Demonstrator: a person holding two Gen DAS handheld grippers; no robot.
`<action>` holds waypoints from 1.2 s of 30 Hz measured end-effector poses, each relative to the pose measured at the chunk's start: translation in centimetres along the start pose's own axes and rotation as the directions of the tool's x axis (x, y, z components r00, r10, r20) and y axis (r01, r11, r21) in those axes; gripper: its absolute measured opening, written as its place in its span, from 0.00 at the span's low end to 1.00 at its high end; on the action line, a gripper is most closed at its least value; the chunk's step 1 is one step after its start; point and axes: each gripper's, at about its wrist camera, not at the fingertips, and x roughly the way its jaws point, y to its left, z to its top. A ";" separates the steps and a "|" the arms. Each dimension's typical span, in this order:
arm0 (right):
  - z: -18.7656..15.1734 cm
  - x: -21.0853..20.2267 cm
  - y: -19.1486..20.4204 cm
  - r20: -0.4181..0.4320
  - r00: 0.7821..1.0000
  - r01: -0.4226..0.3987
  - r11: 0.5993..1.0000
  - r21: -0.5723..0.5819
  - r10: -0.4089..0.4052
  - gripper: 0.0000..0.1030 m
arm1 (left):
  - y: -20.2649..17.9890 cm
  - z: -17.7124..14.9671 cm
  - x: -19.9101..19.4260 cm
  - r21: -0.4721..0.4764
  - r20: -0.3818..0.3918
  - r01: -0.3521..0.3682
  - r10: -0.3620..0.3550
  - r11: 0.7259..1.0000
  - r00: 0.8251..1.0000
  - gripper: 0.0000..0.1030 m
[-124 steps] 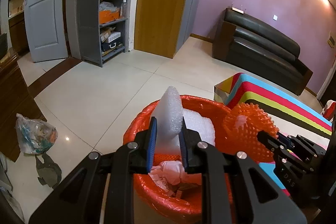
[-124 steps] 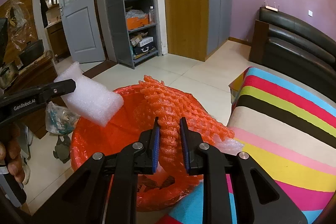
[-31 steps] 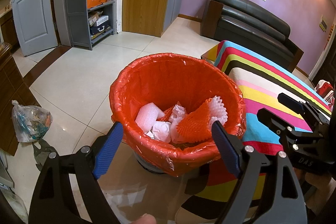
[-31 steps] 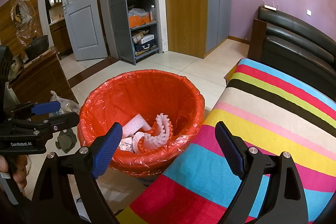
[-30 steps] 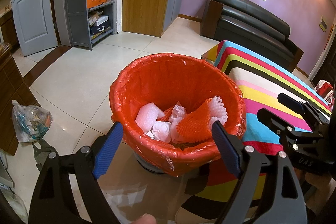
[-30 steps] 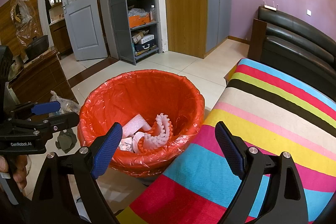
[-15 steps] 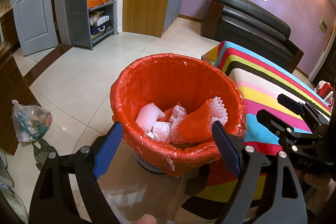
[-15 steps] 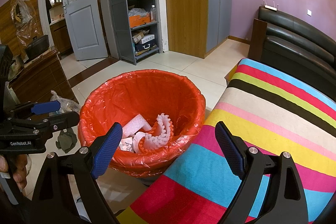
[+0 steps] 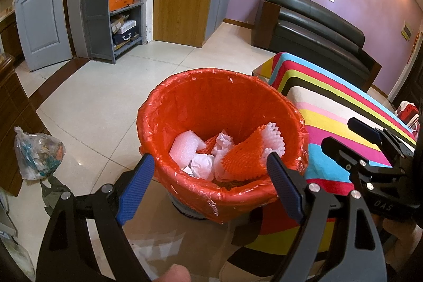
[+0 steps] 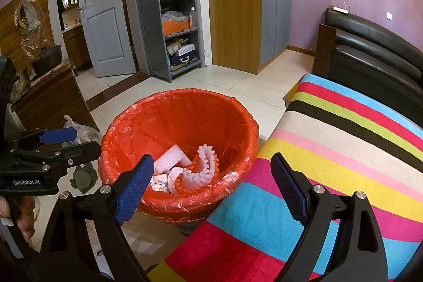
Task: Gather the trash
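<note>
A bin lined with an orange-red bag (image 9: 185,97) (image 10: 148,123) stands on the floor beside a striped cloth. Inside it lie a white foam block (image 9: 185,148) (image 10: 169,159), crumpled white paper (image 9: 202,167), and an orange and white foam net (image 9: 251,152) (image 10: 205,171). My left gripper (image 9: 210,189) hangs open above the bin's near rim, nothing between its blue pads. My right gripper (image 10: 211,188) is open too, over the bin's right edge and the cloth, holding nothing. Each gripper shows in the other's view, the right gripper (image 9: 370,147) and the left gripper (image 10: 58,142).
The striped cloth (image 10: 343,149) covers a low surface right of the bin. A black sofa (image 9: 317,28) stands behind. On the floor at left lies a clear bag of rubbish (image 9: 37,152). A grey shelf unit (image 10: 171,17) and a door stand at the back.
About four seconds back the left gripper held the foam block and the right held the orange net; both now lie in the bin. Over the last second nothing has moved.
</note>
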 end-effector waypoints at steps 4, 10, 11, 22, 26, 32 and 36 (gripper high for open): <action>0.1 0.0 0.1 0.001 1.000 0.001 1.000 -0.001 -0.001 0.82 | -0.2 -0.1 -0.1 0.002 0.003 0.000 0.000 1.000 1.000 0.81; 0.3 0.1 0.2 0.000 1.000 0.006 1.000 -0.004 -0.006 0.82 | -0.1 -0.1 0.1 -0.013 -0.008 0.003 -0.003 1.000 1.000 0.81; 0.3 0.1 0.2 0.000 1.000 0.004 1.000 -0.002 -0.004 0.82 | -0.1 -0.1 0.2 -0.017 -0.009 0.000 -0.001 1.000 1.000 0.81; 0.2 0.1 0.0 -0.005 1.000 0.005 1.000 0.003 -0.005 0.82 | 0.1 -0.3 0.6 -0.028 -0.015 0.002 -0.003 1.000 1.000 0.82; 0.2 0.2 0.0 -0.008 1.000 0.005 1.000 0.003 -0.005 0.82 | 0.2 0.0 0.6 -0.027 0.007 -0.005 0.005 1.000 1.000 0.81; 0.2 0.2 0.1 -0.008 1.000 0.005 1.000 0.003 -0.005 0.82 | -0.2 0.1 0.7 -0.024 -0.002 -0.003 0.003 1.000 1.000 0.82; 0.2 0.3 0.1 -0.008 1.000 0.005 1.000 0.002 -0.005 0.82 | -0.4 0.1 0.6 -0.021 -0.006 -0.007 0.007 1.000 1.000 0.83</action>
